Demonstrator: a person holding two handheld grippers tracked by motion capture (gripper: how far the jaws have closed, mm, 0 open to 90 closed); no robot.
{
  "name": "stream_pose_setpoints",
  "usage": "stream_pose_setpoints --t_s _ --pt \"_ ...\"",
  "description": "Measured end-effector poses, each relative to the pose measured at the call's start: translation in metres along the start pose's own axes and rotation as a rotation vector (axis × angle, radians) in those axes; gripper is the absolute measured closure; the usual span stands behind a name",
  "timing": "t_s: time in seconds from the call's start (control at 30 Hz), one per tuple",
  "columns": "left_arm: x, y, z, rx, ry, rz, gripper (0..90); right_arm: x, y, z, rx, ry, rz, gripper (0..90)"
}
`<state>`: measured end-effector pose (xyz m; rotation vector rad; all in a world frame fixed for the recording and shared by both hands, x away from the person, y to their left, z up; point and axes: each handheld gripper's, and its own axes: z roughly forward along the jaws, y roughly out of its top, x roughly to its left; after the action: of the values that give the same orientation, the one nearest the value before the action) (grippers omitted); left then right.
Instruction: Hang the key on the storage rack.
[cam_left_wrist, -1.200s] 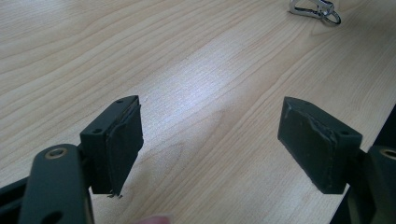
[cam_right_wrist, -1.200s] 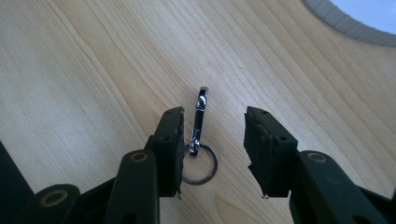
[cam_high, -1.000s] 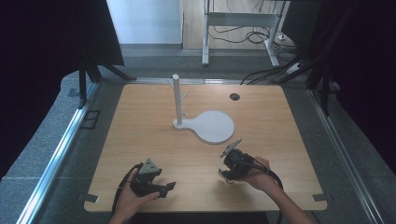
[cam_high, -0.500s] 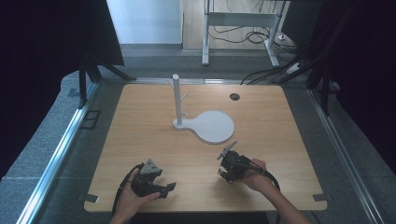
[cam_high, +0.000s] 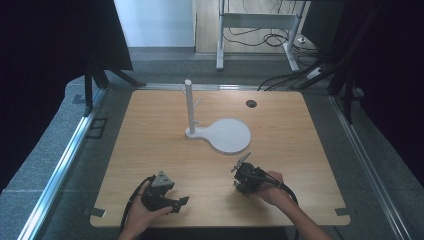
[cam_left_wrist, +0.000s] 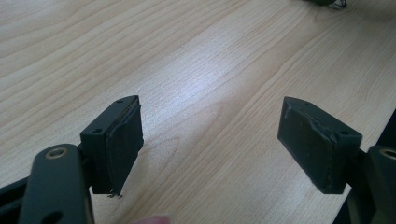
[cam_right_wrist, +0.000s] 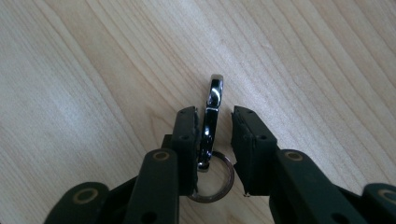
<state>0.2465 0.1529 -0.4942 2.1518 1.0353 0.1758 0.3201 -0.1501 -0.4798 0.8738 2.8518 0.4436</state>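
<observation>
- The left tongs (cam_left_wrist: 210, 140) are seen spread wide over bare wood of the counter (cam_high: 150, 145), with nothing between the pads.
- In the right gripper view, a metal clip (cam_right_wrist: 210, 126) with a key ring (cam_right_wrist: 217, 186) is seen standing between the jaws of the right tongs (cam_right_wrist: 212, 135); the left pad touches it, while a narrow gap shows at the right pad, so a firm grasp cannot be told.
- The ring's lower part is hidden behind the jaws.
- From the high view, the clip is too small to be made out at the right tongs (cam_high: 243, 165), near the counter's front edge.
- A white stand (cam_high: 190, 107) with a round base is seen at mid-counter.
</observation>
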Motion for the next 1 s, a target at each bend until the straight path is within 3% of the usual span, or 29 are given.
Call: stream_pose_setpoints --t_s 0.27,0.53,1.0 --pt "0.0 0.0 0.001 0.008 0.003 -0.003 22.6 0.0 -0.002 -0.001 0.004 -0.018 0.004 83.7" --pt "0.0 -0.001 0.003 0.015 0.004 -0.003 22.6 -0.001 -0.004 -0.005 0.002 -0.029 -0.001 83.9" --pt "0.001 -0.001 0.004 0.024 0.003 -0.001 22.6 -0.004 0.006 -0.03 -0.049 -0.054 -0.011 84.0"
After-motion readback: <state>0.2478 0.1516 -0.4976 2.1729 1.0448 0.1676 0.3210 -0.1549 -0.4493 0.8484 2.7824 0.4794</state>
